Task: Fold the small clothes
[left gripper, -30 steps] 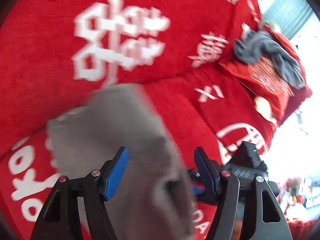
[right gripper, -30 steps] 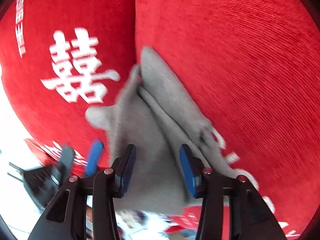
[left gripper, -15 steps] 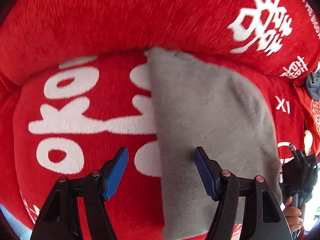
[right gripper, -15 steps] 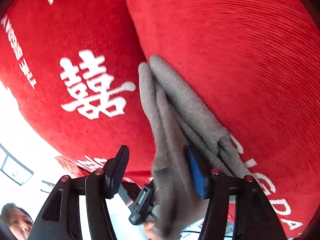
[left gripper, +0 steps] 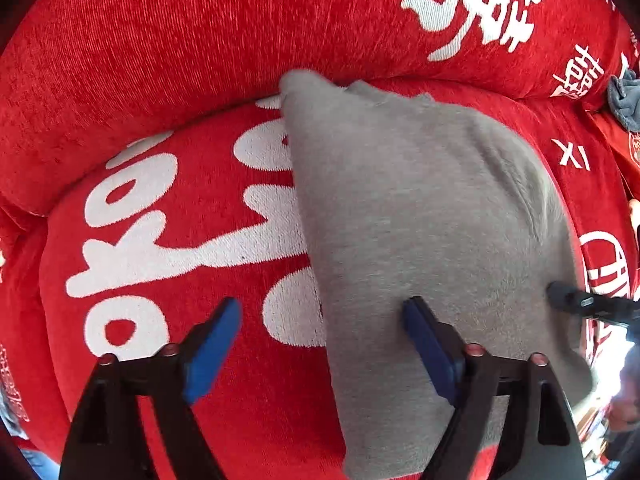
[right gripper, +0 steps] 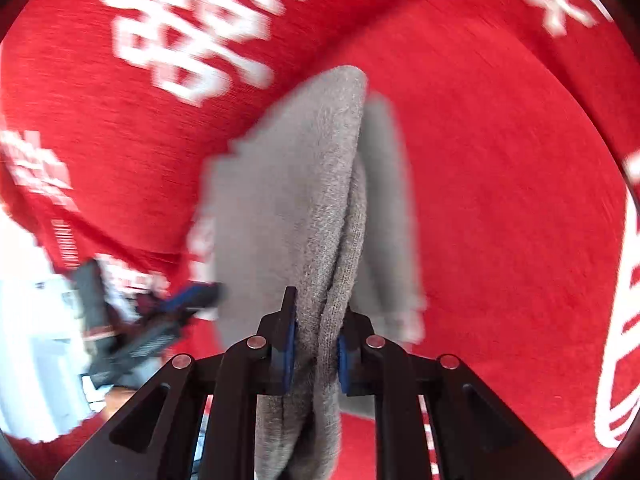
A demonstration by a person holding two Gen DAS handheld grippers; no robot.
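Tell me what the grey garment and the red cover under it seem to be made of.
Grey garment: probably a soft knit, maybe cotton jersey or fleece; matte, with fine knit loops and a slightly fuzzy surface seen close in the right wrist view.
Red cover: looks like chenille or corduroy-like plush; fine parallel ribs and a faint sheen, with white woven-looking characters. Fibre cannot be told.

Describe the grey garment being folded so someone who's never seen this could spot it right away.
Find the red cushion with big white lettering. On it lies a plain light grey knit garment, one edge pinched in the right tongs. The only other grey cloth is darker, crumpled, far off to the side.
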